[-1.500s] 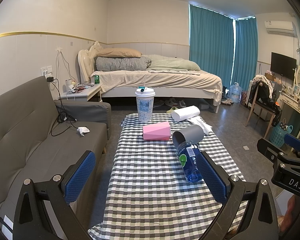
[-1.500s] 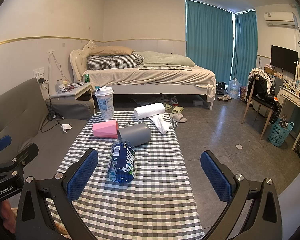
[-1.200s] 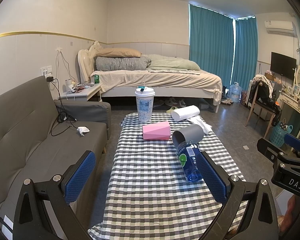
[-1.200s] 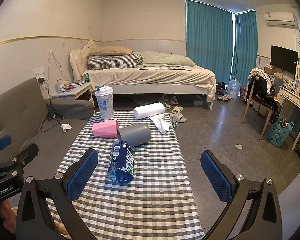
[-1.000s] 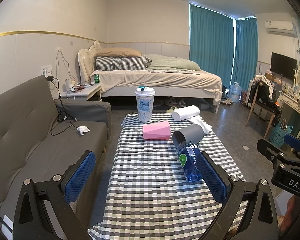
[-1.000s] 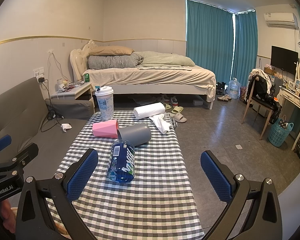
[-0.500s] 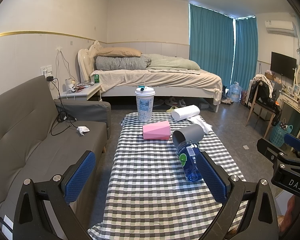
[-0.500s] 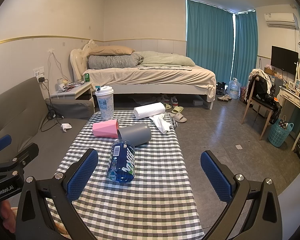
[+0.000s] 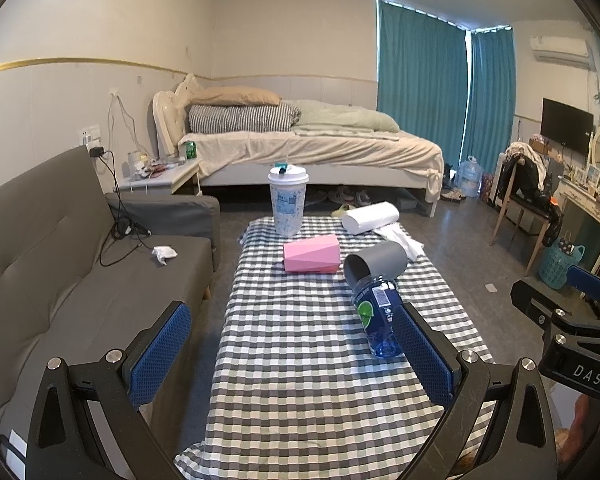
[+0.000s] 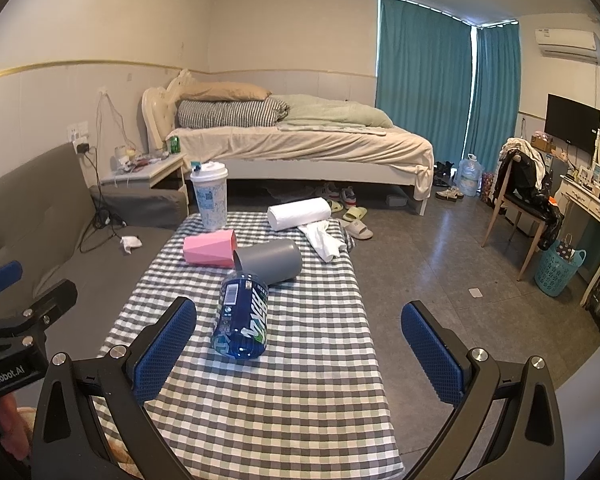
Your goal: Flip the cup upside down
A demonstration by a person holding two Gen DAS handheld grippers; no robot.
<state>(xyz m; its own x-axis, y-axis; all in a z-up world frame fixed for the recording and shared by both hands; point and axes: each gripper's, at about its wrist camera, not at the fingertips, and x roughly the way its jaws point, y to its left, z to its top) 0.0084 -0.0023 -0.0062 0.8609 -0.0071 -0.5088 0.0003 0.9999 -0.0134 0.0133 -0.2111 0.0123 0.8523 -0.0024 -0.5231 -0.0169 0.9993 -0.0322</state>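
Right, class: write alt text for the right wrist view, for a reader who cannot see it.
Open right gripper hovers over a checked table where a grey cup, a pink cup and a blue bottle all lie on their sides. A lidded cup stands at the far end beside a paper roll; a bed is behind.

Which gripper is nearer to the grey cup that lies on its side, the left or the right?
Right, though only slightly. The grey cup lies ahead of the right gripper, a little toward its left finger. From the left gripper, the cup sits off beyond its right finger. Both are open.
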